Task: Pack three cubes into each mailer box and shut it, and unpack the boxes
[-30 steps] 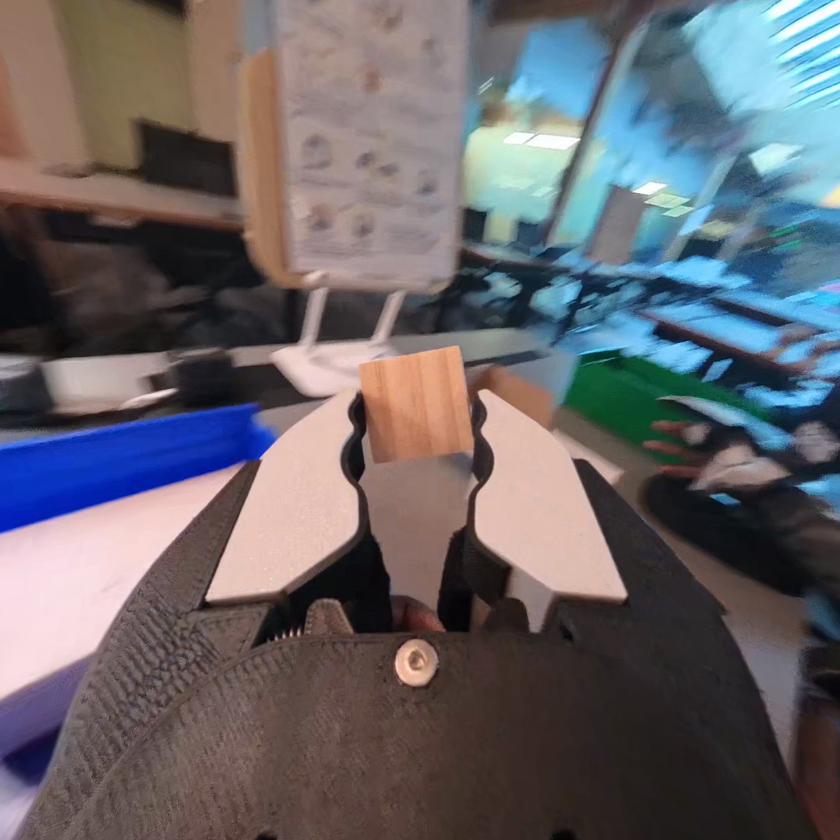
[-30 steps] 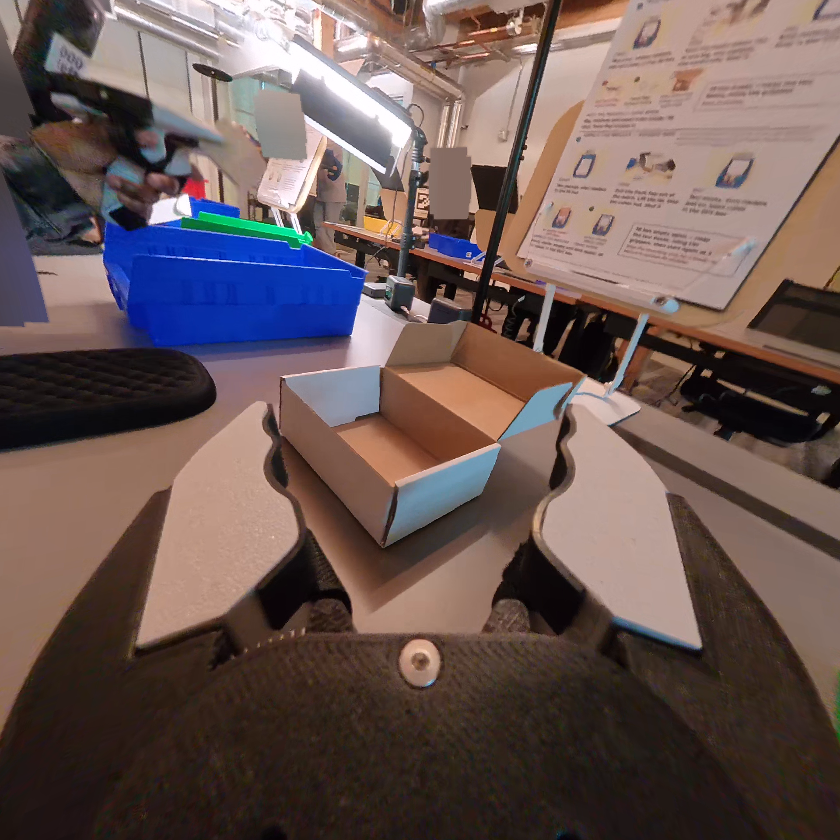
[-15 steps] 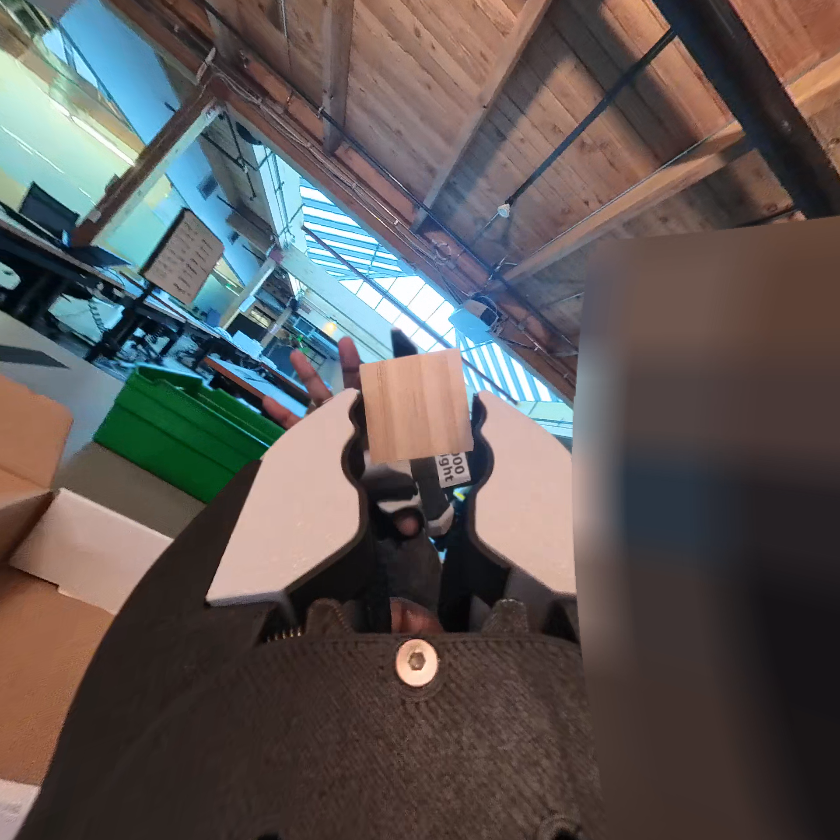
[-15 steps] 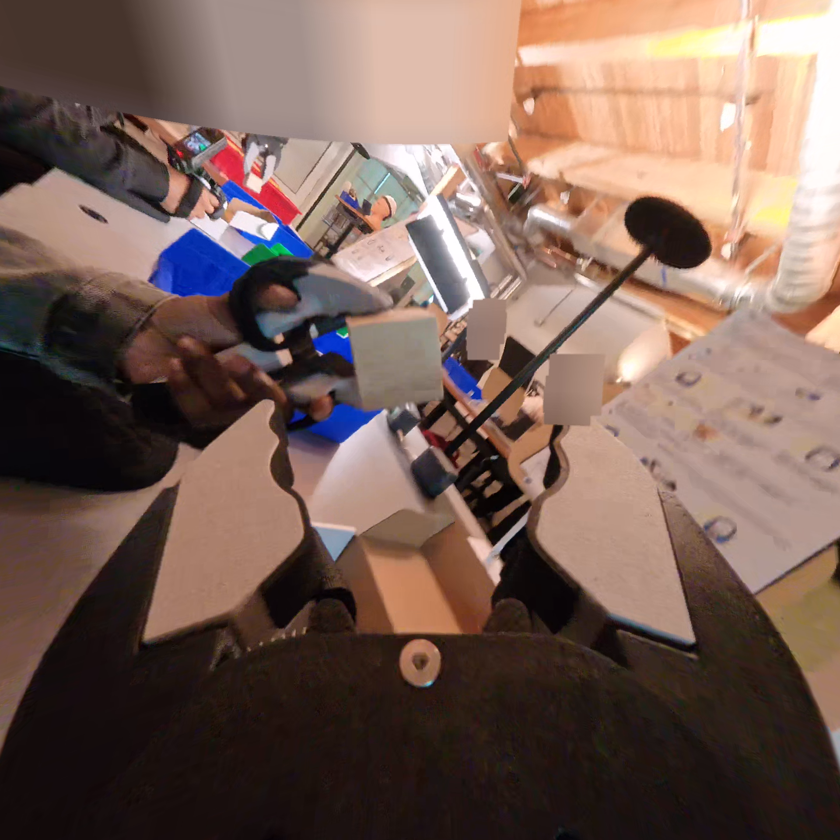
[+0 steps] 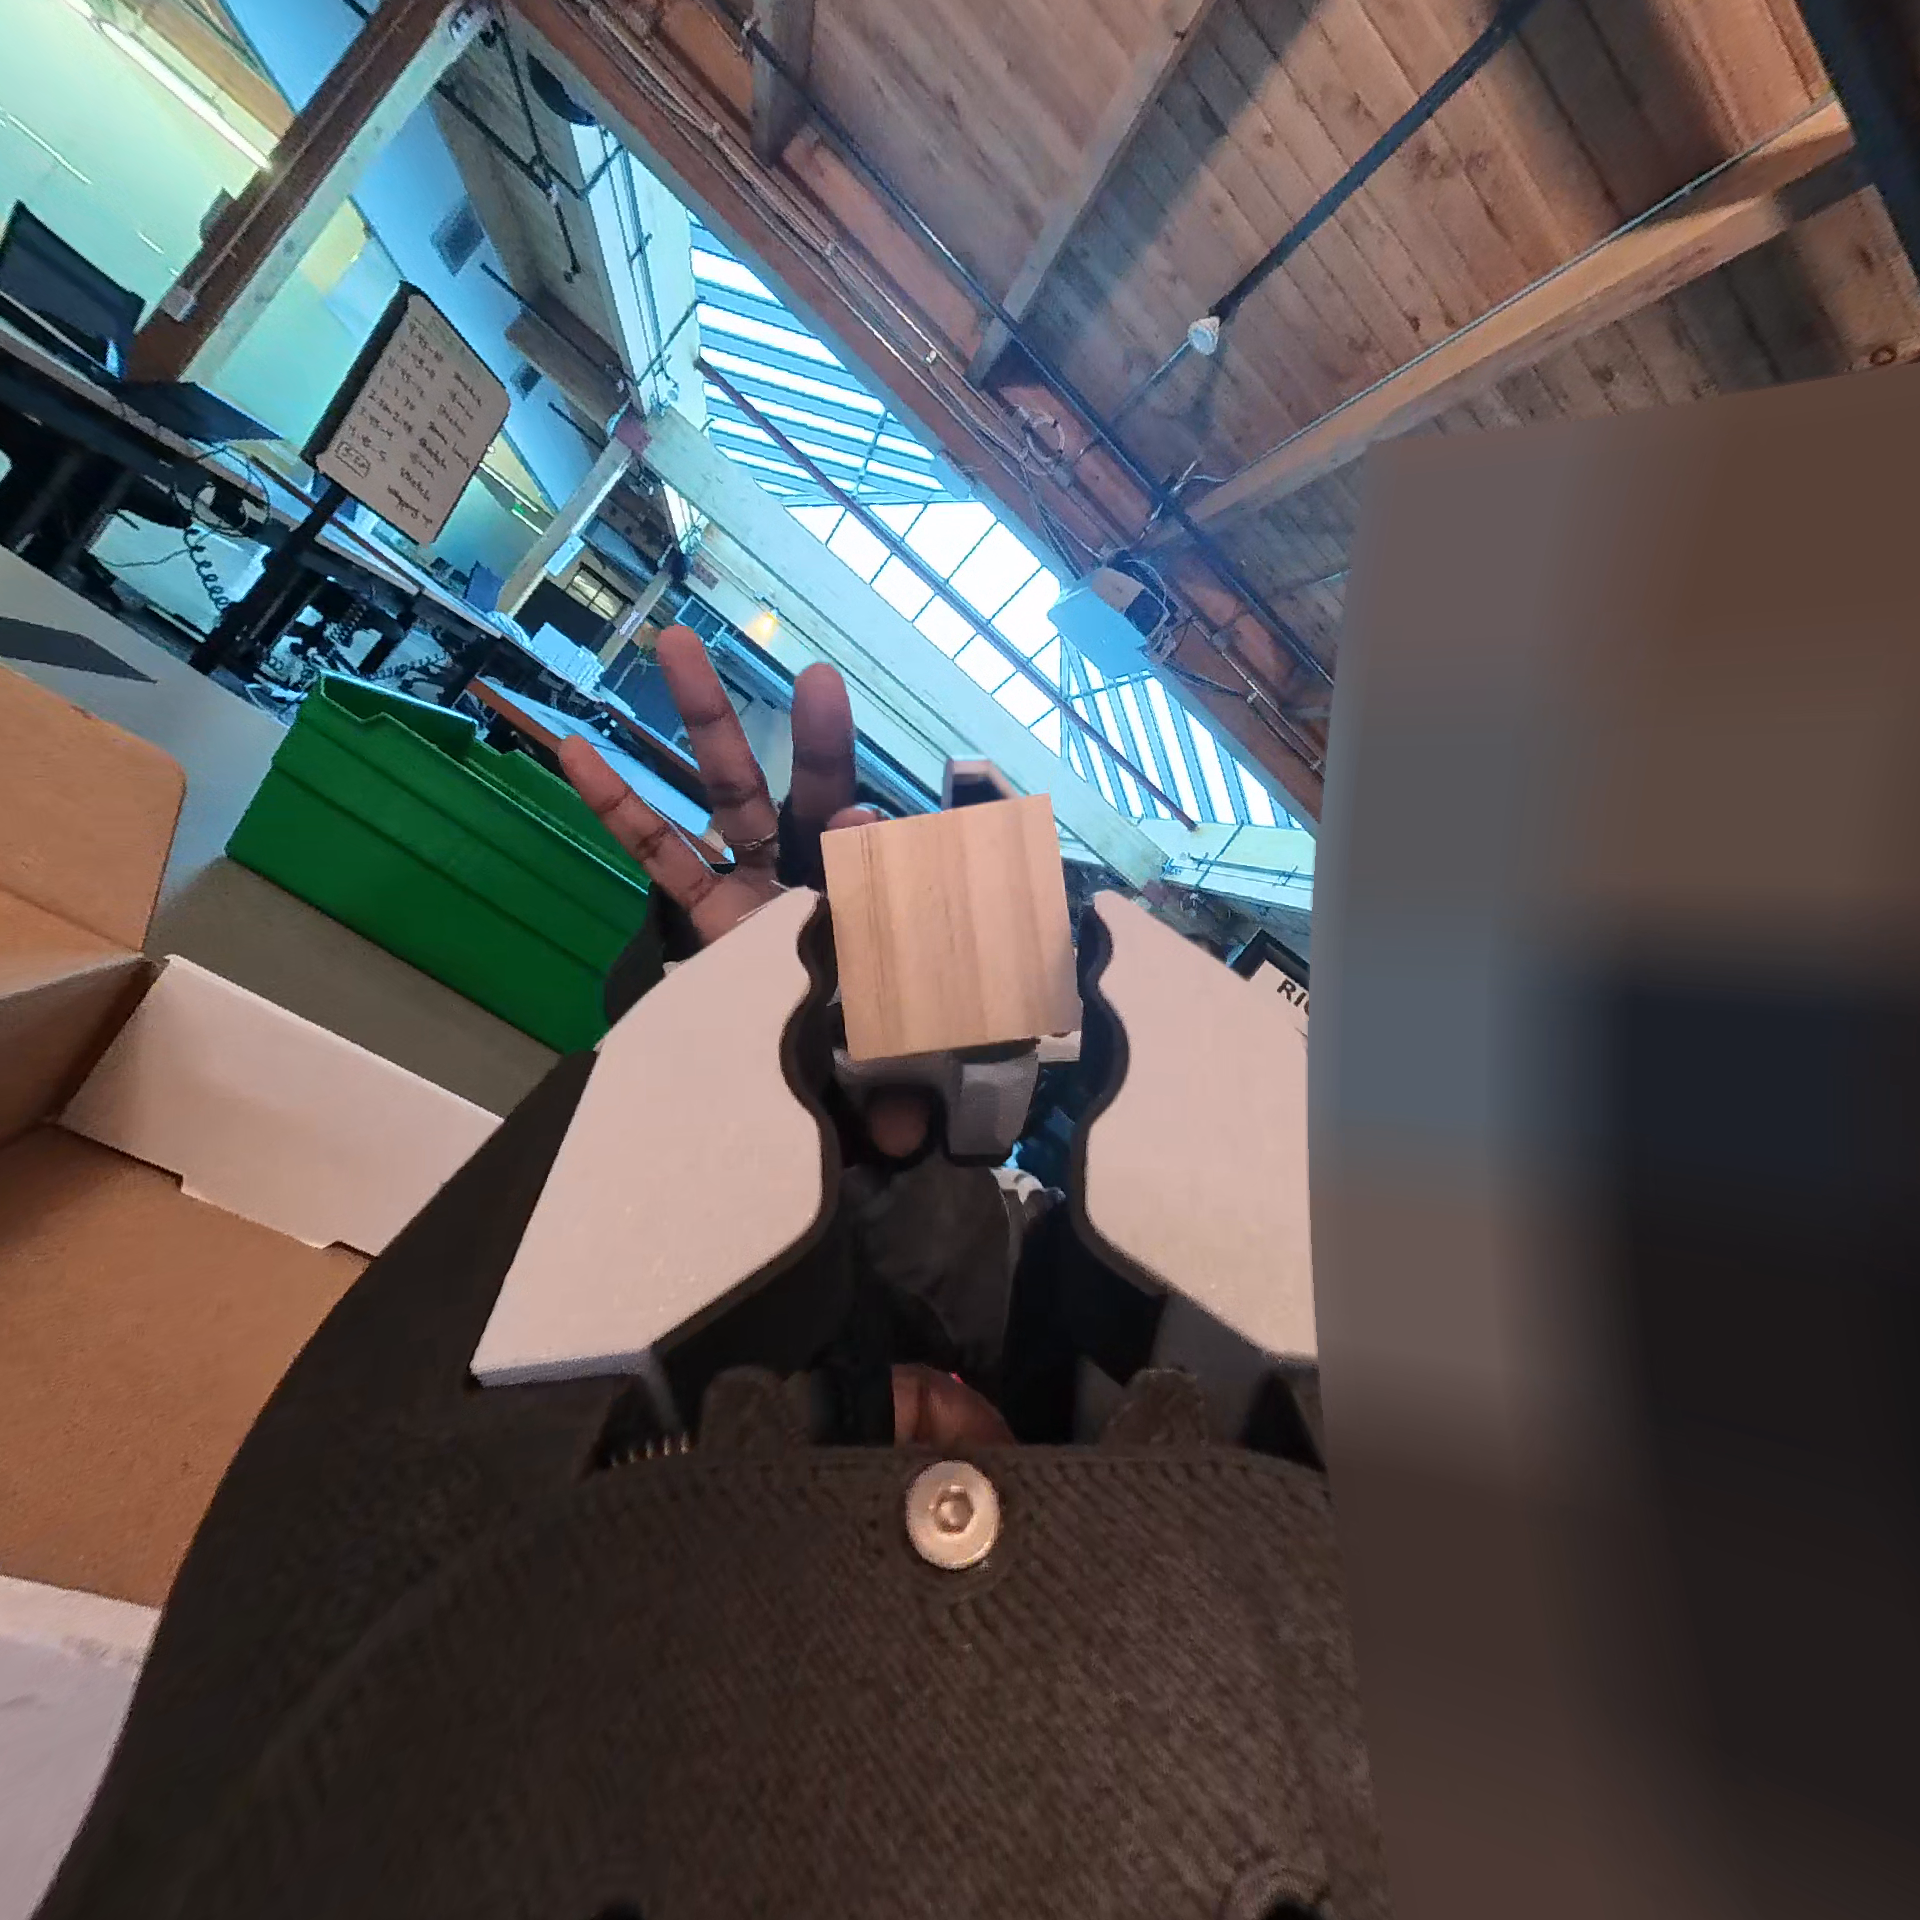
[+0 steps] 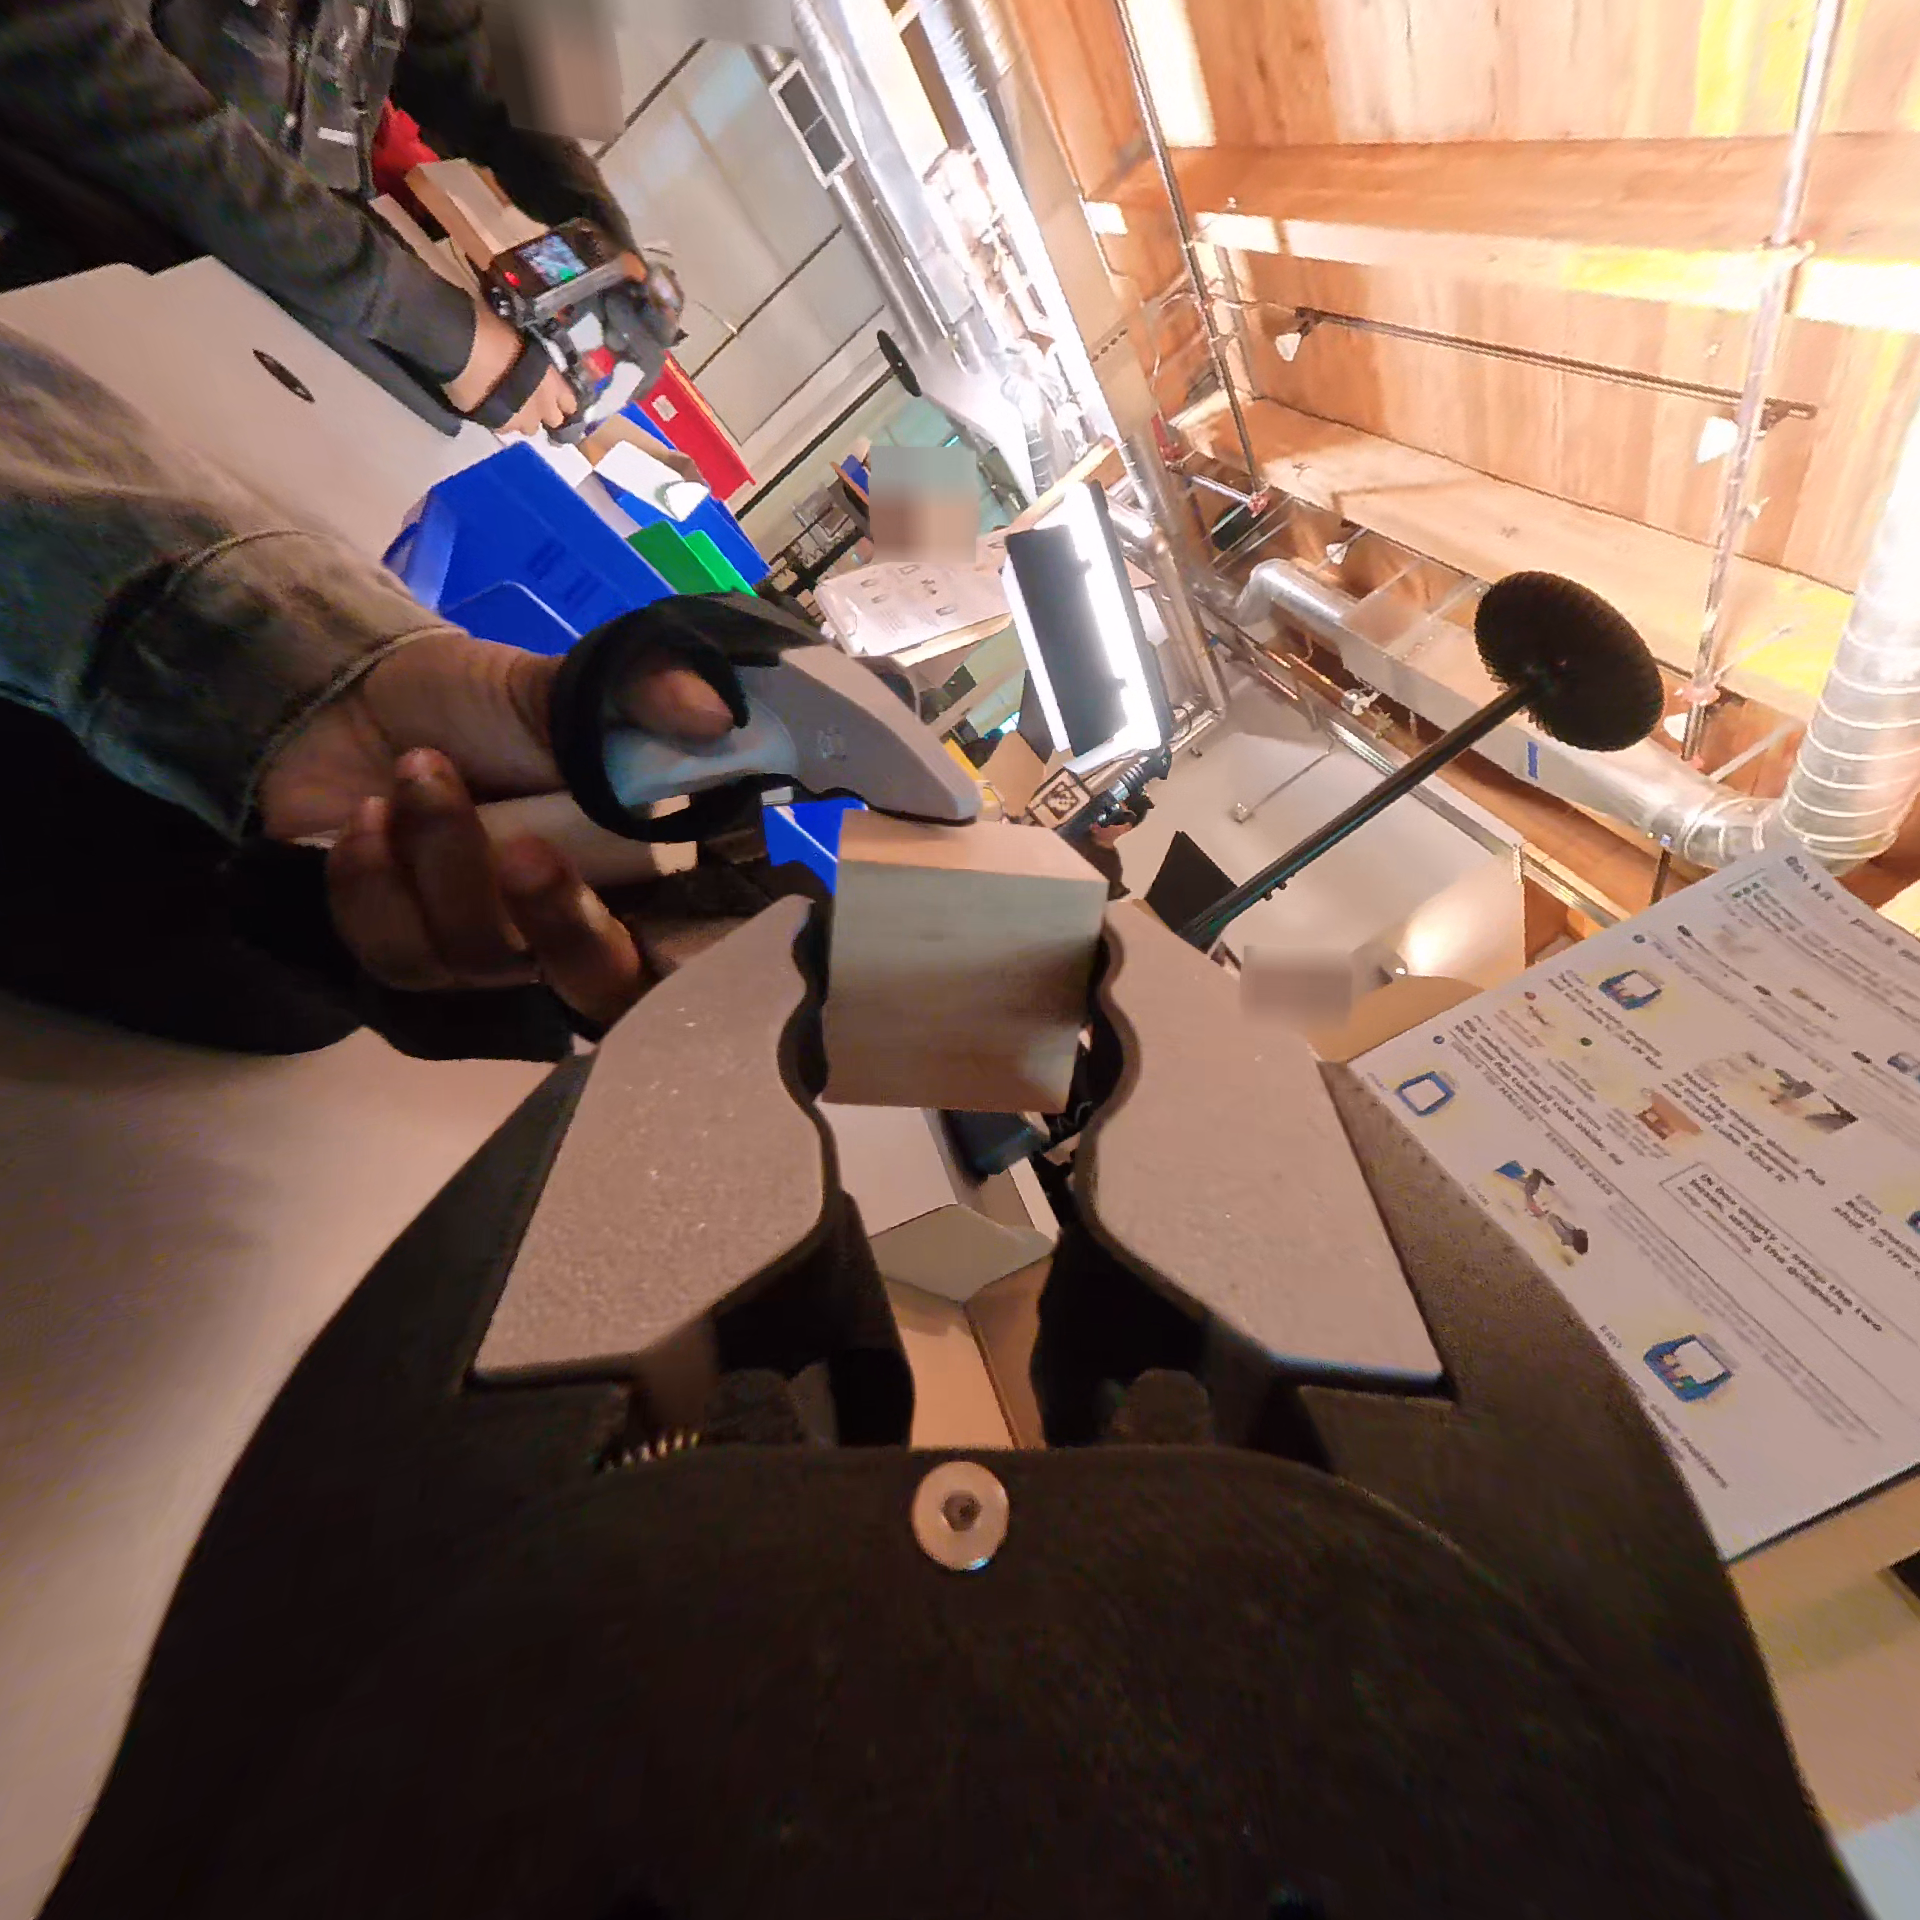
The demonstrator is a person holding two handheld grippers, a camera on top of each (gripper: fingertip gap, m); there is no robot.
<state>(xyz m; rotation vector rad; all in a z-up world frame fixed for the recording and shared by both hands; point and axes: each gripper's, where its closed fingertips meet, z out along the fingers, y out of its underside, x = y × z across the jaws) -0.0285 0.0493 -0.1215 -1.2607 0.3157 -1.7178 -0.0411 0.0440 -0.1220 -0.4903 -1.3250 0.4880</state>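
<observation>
I am holding the cube (image 5: 945, 925) up in the air between both tools, well above the table (image 6: 156, 1195). The left gripper (image 5: 951, 966) is pinching it at a narrow setting, its two fingers pressing on the cube's left and right faces. The right gripper (image 6: 956, 971) is meeting it from the opposite side, fingers also drawn in narrow and, as far as I can tell, touching the other pair of faces. So the cube is sitting crosswise in two grips at once, and I am reading this as a hand-over in mid-air.

The cube is plain wood, so I am expecting it to be light, stiff and not fragile. Its faces look smooth, which could make it slip. I am taking hold on flat opposite faces near the middle, not on edges or corners, so it cannot twist out when one side lets go.

The open mailer box (image 5: 260, 1122) is lying low at the left of the left wrist view, cardboard with a white flap, and a green bin (image 5: 416, 831) is standing behind it. In the right wrist view a blue bin (image 6: 499, 561) is sitting past the hand (image 6: 447, 852) that holds the left tool, and an instruction sheet (image 6: 1662, 1195) is leaning at the right.
</observation>
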